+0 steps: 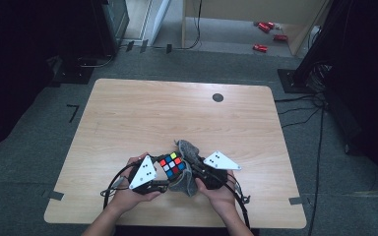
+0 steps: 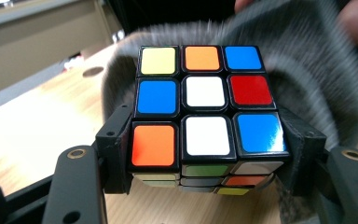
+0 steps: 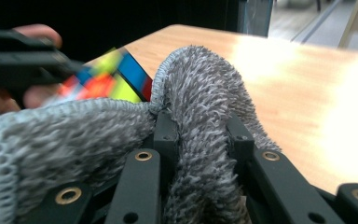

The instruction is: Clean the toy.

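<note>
Grey and fuzzy, the cloth (image 3: 200, 121) is pinched tight in our right gripper (image 3: 199, 140) so we can rub the cube (image 2: 204, 112), which our left gripper (image 2: 205, 154) squeezes still above the table (image 1: 128, 113).
</note>
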`<state>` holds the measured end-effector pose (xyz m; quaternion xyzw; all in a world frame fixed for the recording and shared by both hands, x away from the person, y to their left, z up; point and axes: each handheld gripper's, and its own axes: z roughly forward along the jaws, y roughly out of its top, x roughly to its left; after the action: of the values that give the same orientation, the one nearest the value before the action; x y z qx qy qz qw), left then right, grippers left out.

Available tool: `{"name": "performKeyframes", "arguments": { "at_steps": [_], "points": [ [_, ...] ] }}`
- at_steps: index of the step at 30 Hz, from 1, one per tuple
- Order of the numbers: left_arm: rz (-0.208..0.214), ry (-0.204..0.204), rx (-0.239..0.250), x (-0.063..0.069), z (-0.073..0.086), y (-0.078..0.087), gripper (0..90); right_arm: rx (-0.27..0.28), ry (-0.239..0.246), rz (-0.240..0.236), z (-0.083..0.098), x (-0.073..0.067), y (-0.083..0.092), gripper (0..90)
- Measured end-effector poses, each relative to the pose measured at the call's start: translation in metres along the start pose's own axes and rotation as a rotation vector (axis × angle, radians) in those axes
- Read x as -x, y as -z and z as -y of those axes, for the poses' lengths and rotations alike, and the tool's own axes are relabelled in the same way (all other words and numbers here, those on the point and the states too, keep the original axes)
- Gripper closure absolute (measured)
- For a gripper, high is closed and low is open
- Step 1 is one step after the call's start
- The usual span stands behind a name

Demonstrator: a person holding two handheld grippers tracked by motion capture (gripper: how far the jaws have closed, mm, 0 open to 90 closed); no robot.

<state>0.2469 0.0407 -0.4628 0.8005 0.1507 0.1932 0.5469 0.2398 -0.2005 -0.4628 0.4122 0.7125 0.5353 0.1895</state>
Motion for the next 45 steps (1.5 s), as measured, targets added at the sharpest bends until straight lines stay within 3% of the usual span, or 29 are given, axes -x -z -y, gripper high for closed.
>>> {"name": "performKeyframes", "arguments": {
  "at_steps": [3,6,10,14,18,22,26,34,41,45],
  "points": [
    [0.004,0.019,-0.003,-0.004,0.004,-0.001,35.3,-0.007,-0.059,-0.046,-0.001,0.006,0.0,73.1],
    [0.012,0.011,-0.02,0.0,0.006,-0.004,35.3,0.026,-0.047,-0.073,-0.007,0.0,0.005,73.1],
    [0.014,-0.012,-0.012,0.006,0.002,-0.005,35.3,0.045,-0.021,-0.045,-0.009,-0.004,0.006,73.3],
    [0.009,0.016,0.005,0.0,0.002,-0.001,35.3,0.004,-0.04,-0.029,-0.002,0.002,0.002,73.4],
    [0.01,0.036,-0.028,-0.004,0.005,-0.004,35.3,0.003,-0.031,-0.042,-0.004,0.0,0.003,73.4],
    [0.018,0.012,-0.043,0.003,0.005,-0.008,35.3,0.035,0.004,-0.042,-0.011,-0.007,0.007,73.2],
    [0.019,0.008,-0.027,0.003,0.003,-0.005,35.3,0.015,-0.023,-0.034,-0.004,-0.001,0.003,73.1],
    [0.018,0.033,-0.015,-0.001,0.003,-0.003,35.3,-0.012,-0.011,-0.014,0.0,0.0,-0.001,73.2],
    [0.019,-0.002,-0.034,0.005,0.002,-0.006,35.3,0.037,0.025,-0.019,-0.01,-0.008,0.007,73.2],
    [0.022,0.014,-0.014,0.002,0.001,-0.003,35.3,0.015,0.0,-0.012,-0.004,-0.003,0.004,73.2]
  ]
}}
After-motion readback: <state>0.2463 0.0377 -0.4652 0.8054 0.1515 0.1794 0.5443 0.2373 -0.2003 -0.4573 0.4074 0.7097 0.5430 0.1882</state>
